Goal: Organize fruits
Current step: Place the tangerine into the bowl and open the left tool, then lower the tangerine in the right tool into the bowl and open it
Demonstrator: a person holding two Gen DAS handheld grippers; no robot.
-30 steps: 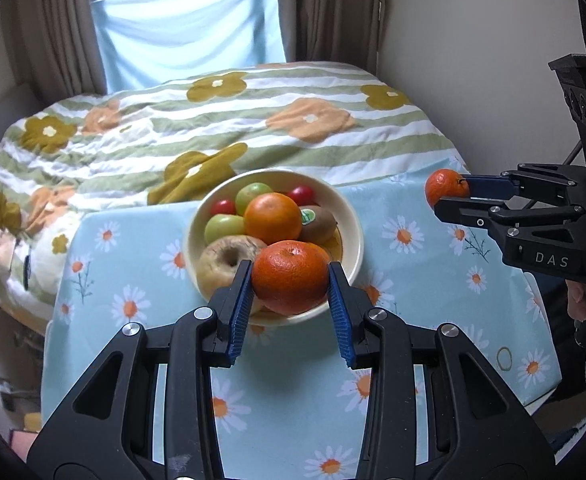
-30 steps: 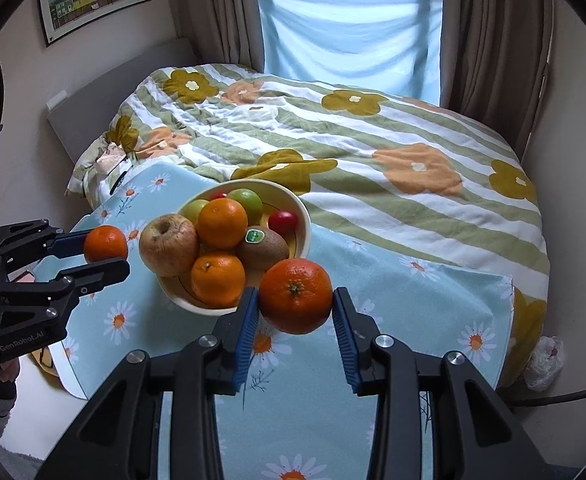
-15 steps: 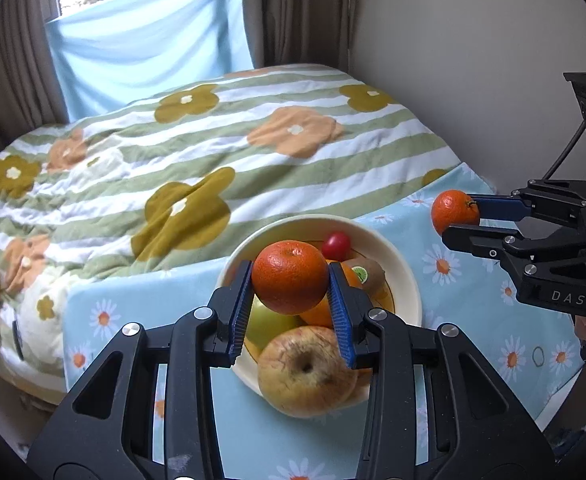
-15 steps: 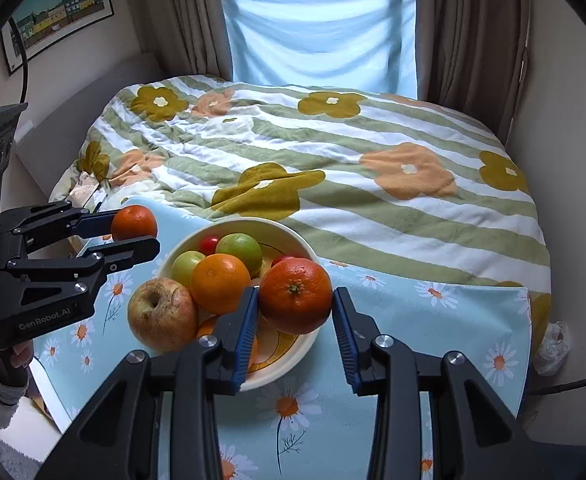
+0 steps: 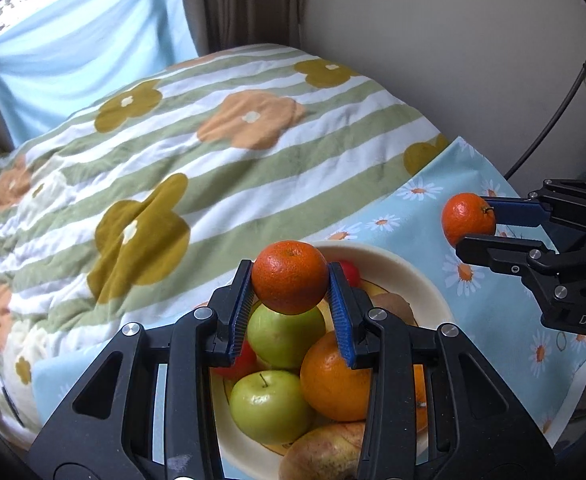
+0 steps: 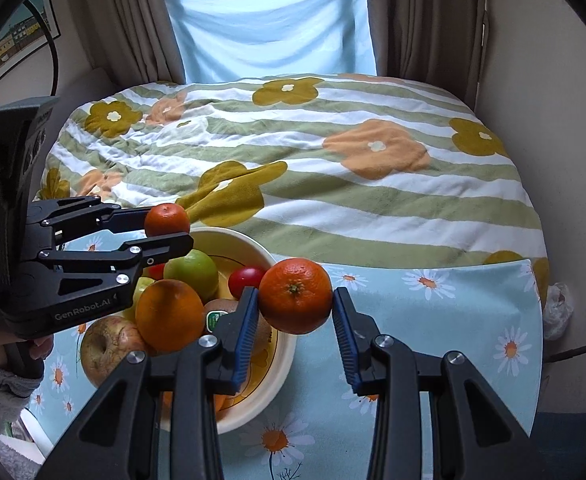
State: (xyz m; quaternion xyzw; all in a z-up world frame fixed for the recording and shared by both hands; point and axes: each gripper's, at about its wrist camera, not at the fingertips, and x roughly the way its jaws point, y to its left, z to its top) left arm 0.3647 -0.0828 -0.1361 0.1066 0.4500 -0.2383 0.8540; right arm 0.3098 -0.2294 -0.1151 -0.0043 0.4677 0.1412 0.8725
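Bedding first: a quilt (image 6: 333,184) striped green and white with big mustard and peach flowers fills most of the room, running back to brown curtains (image 6: 425,20) and a pale blue cloth (image 6: 277,28) hung across the window. At its near edge lies a light blue daisy-print tablecloth (image 6: 445,320).

On that cloth stands a cream bowl (image 6: 281,352) heaped with fruit. Within it sit a large orange (image 6: 169,314), two green apples (image 5: 271,408), a brownish, blemished apple (image 6: 107,350) at the near rim, a kiwi (image 6: 221,314) with a green sticker, and a small red fruit (image 6: 247,278) towards the back.

Both hand-held tools are black with blue ribbed pads. The left gripper (image 5: 290,298) hangs above the bowl's heap, its jaws pinched on a mandarin (image 5: 289,282) that sits just over one green apple; whether the two touch I cannot tell. The right gripper (image 6: 296,322) hovers beside the bowl's right rim, over the cloth, its jaws set close around a second mandarin (image 6: 295,295) that is up off the cloth, left pad pressed to the peel, right pad at its edge.

A grey-sleeved hand (image 6: 33,354) grips the left tool's handle.
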